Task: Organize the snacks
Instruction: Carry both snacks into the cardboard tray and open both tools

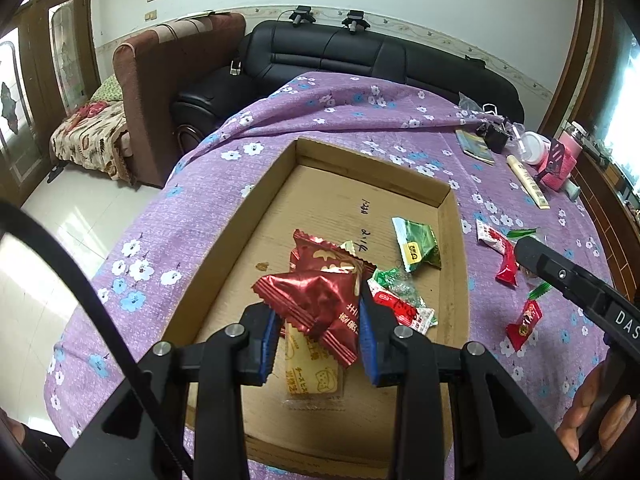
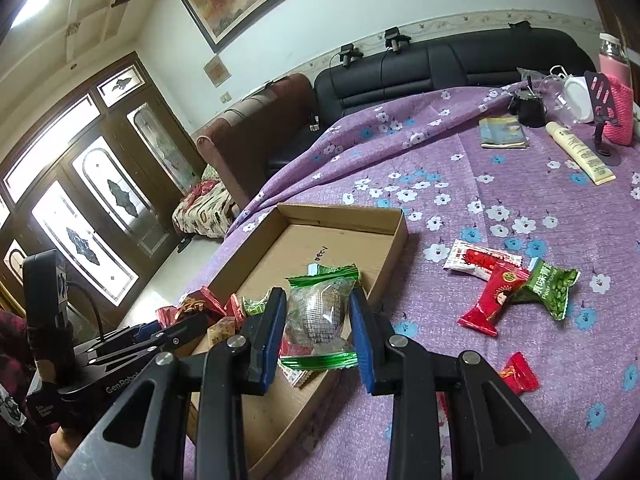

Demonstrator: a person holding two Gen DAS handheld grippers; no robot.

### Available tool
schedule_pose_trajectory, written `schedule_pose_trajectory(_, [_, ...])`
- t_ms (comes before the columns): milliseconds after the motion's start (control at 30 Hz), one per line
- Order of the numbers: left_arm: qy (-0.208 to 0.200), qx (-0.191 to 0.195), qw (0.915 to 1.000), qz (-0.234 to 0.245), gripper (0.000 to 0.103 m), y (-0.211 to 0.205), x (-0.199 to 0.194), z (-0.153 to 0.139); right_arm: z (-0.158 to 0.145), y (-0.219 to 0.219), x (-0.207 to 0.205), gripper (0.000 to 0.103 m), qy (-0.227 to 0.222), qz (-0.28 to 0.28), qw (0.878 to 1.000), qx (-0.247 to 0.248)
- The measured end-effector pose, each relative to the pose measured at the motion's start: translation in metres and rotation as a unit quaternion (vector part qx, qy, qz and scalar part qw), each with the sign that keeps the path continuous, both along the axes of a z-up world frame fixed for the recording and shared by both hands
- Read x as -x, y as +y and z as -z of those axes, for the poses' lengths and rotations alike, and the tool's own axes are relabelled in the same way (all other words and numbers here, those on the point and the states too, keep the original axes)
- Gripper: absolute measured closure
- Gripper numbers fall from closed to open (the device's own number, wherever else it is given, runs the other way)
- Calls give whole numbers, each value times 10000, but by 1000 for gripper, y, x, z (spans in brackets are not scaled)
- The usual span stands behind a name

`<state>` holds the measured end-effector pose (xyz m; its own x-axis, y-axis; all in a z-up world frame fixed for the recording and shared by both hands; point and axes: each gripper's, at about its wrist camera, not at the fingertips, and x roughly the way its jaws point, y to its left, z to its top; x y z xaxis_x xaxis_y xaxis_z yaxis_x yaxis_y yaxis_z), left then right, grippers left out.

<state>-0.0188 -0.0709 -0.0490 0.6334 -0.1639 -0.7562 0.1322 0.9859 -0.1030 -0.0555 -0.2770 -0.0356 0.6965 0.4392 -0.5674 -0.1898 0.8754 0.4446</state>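
Midway. Left claw [image 1: 320, 320] grips a red packet [image 1: 316, 300] over the box [image 1: 248, 208]; right claw [image 2: 318, 320] grips a green-edged packet [image 2: 320, 316] at its wall. Several snacks already lie inside; four remain on the tabletop [image 2: 500, 200] right of the right claw.

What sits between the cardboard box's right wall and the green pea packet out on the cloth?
In the right wrist view, two snacks lie between the cardboard box and the green pea packet: a white-and-red packet and a red packet.
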Motion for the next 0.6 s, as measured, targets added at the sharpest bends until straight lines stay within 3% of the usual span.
schedule_pose_trajectory(600, [-25, 5, 10000, -64, 67, 5, -15, -4, 3, 2, -16, 72, 27, -74, 9999, -86])
